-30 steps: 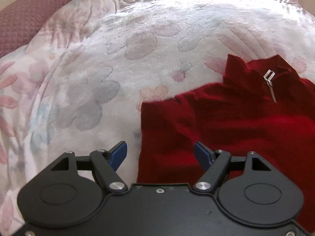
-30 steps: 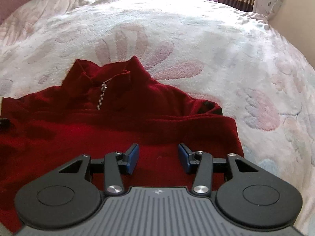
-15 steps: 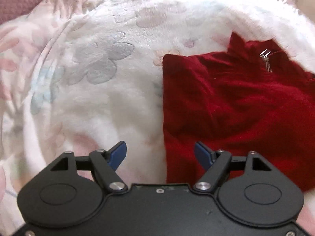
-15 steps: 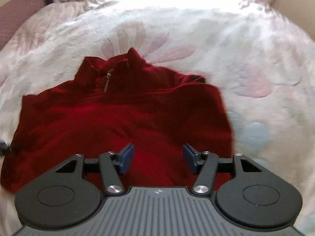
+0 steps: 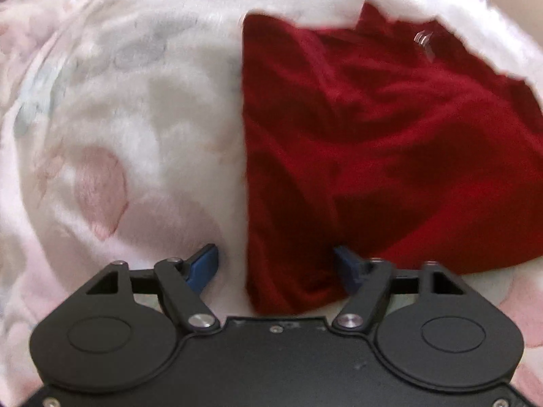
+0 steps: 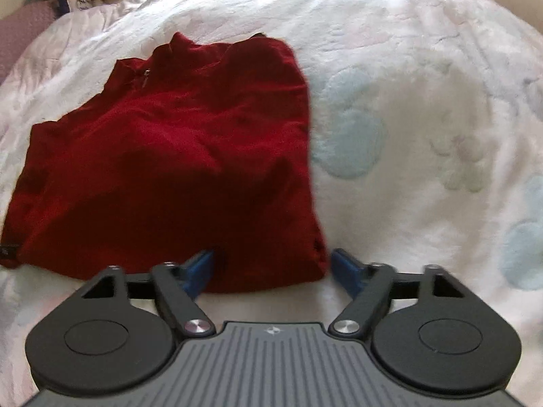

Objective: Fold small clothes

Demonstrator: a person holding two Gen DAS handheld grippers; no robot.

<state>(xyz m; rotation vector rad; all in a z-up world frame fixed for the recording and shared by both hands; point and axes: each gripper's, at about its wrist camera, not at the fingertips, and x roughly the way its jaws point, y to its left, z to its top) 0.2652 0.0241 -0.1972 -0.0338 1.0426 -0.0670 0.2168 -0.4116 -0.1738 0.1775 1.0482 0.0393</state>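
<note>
Sides folded in; bottom-up fold remains.
Your left tool, narrowing, and right tool, widening, straddle the near corners of the red sweater mid-bed, unpinched.

Both grippers point steeply downward, the left gripper with jaws apart after just closing a little, the right gripper with jaws just widened

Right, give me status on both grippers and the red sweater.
Left gripper open, jaws just narrowing, astride sweater's near left corner. Right gripper open, jaws just widening, astride near right corner. Red sweater flat on floral blanket, not gripped. Nothing in the way.
</note>
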